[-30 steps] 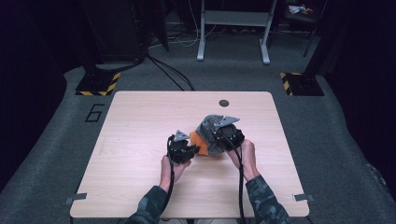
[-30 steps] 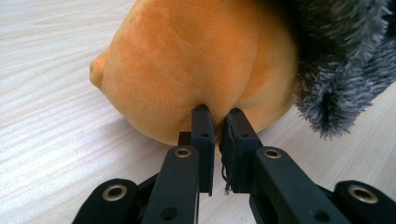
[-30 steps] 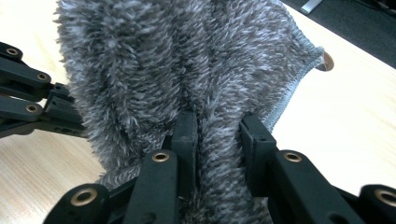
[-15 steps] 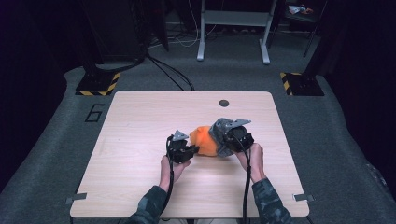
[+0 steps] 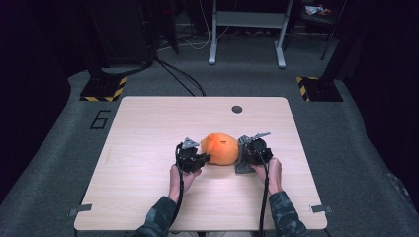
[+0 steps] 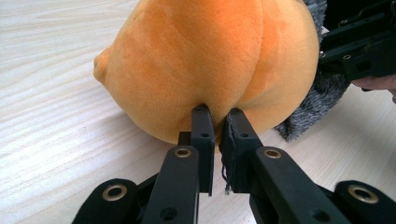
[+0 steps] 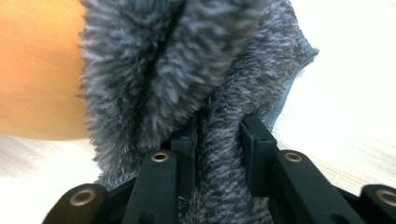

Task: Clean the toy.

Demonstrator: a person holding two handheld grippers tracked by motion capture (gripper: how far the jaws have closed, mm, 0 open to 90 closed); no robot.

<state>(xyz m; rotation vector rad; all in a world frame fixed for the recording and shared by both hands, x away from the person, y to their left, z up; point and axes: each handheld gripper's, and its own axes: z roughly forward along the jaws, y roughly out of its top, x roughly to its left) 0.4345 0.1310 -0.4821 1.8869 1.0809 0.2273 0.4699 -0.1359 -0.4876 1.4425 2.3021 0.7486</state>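
A: Orange plush, round and soft: the toy (image 5: 221,148) lies on the wooden table (image 5: 148,128), near its front edge.

B: The left gripper (image 6: 215,122) pinches its fabric; the right gripper (image 7: 218,135) is clamped on the fuzzy grey cloth (image 7: 187,70).

On the table (image 5: 148,128), the plush toy (image 5: 221,148) lies between the left claw (image 5: 201,157) and right claw (image 5: 243,157).

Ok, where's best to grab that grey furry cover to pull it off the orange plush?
Grip the grey furry cover by its loose knit edge on the side away from the orange plush. The edge hangs free of the plush there, as the right gripper holds it.
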